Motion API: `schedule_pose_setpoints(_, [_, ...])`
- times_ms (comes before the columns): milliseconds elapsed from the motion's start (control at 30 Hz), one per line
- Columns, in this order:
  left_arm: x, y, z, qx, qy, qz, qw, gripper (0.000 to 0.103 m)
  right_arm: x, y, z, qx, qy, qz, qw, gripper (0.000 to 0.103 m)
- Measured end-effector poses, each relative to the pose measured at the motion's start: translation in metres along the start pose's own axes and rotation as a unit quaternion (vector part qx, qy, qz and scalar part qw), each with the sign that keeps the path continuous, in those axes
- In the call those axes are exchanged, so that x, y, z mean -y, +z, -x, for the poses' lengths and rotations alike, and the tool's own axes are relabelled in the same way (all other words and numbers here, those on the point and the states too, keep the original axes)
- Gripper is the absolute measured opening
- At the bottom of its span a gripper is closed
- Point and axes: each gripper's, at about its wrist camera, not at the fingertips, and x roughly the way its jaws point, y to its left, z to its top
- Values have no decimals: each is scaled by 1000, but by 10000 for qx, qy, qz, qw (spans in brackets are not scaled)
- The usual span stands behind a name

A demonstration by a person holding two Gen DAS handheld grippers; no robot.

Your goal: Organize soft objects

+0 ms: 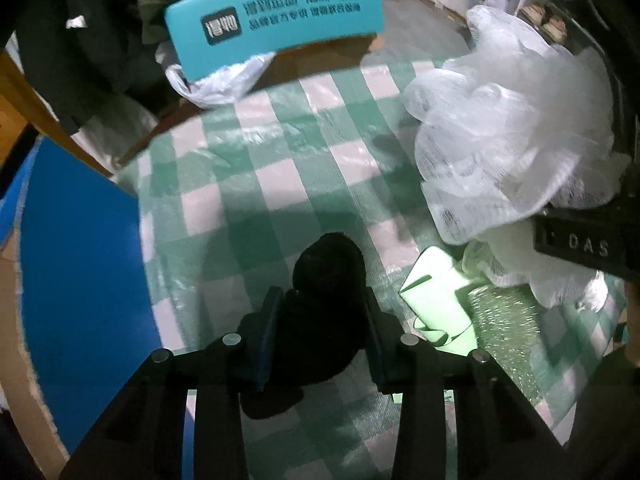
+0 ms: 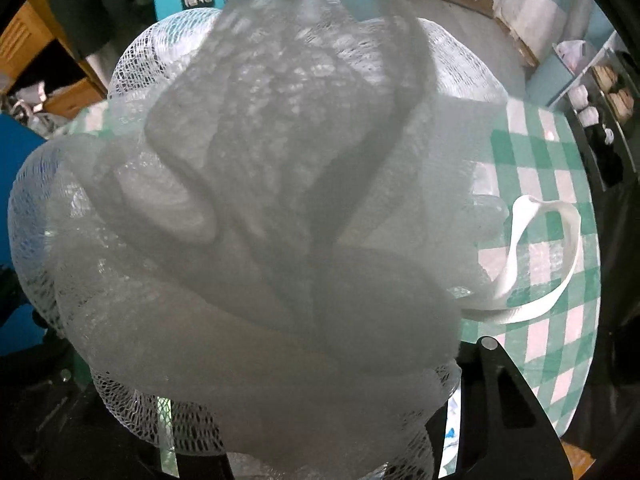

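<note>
The white mesh bath pouf (image 2: 256, 220) fills almost the whole of our right wrist view, bunched up directly in front of the lens, with its white ribbon loop (image 2: 536, 264) trailing out to one side over the green-and-white checked tablecloth (image 2: 536, 184). Our right gripper (image 2: 304, 456) is mostly hidden behind the netting, only its dark frame showing at the bottom edge, so we cannot tell from that view how its jaws stand; in the left wrist view the same pouf (image 1: 508, 132) hangs at the right edge against the dark body of that gripper, raised above the cloth. Our left gripper (image 1: 320, 332) points steeply down at the table and its jaws are clenched on a black fuzzy soft item (image 1: 320, 312), whose rounded end sticks out past the fingertips. Just beside it on the tablecloth (image 1: 256, 184) lies a pale green flat object (image 1: 436, 300), and next to that, under the pouf, a patch of shiny scrubber-like material (image 1: 500, 320). A blue panel (image 1: 84, 280) stands at the left edge of the table, and beyond the far edge we see a teal box with printed lettering (image 1: 276, 24) and a crumpled white plastic bag (image 1: 216, 80)
</note>
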Motion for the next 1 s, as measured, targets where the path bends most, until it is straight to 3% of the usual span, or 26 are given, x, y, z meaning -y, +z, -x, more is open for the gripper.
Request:
schedule_pose_setpoints(300, [-13,-1,38,461,103,162,9988,38,-26,-19,44,392,194,8,9990,53])
schedule_pose_setpoints(500, [-19,-2,57,614,210,209,9977,38,-61,-15,59,597,253,78,9979,53])
schedule_pose_setpoints(1000, [-23,-17,115,1075,391,180,9933,38,-128,-45,108,1123,372,373,9923,53])
